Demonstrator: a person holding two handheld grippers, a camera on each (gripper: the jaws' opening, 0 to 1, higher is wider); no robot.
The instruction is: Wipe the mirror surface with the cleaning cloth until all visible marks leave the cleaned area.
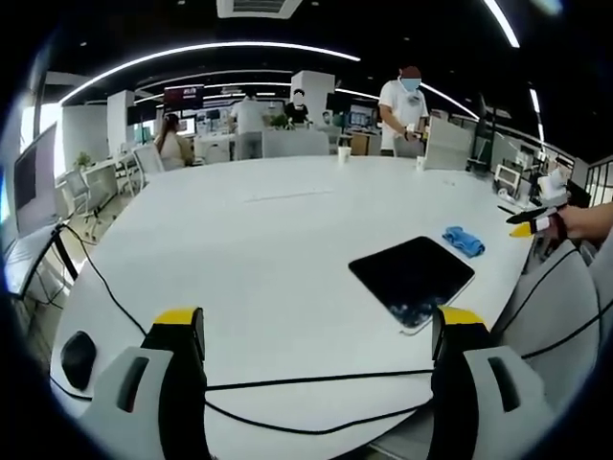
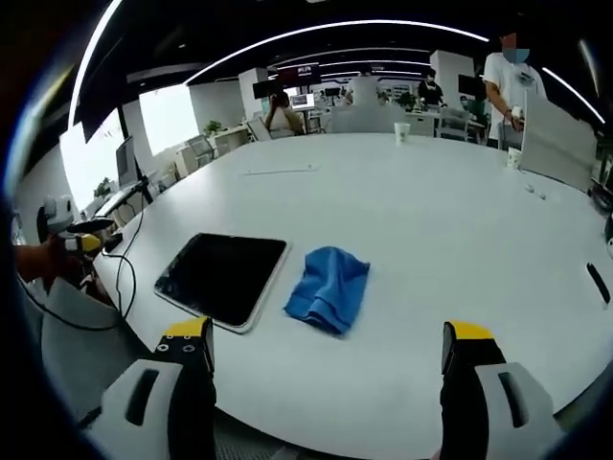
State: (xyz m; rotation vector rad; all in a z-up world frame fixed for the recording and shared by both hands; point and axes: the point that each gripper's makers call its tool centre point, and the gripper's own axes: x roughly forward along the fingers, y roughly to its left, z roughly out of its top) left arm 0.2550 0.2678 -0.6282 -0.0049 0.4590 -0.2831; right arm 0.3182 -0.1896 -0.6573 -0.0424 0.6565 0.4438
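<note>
The mirror (image 2: 222,278) lies flat on the white table (image 2: 431,240), the blue cleaning cloth (image 2: 329,288) just beside it at 3 o'clock, seemingly not touching. Both the left hand-held gripper (image 1: 316,331) and right hand-held gripper (image 2: 326,345) hover spread, empty.

White table (image 2: 431,220) bearing mirror (image 2: 222,278), blue cloth (image 2: 329,287), seemingly paper cups (image 2: 401,132).
</note>
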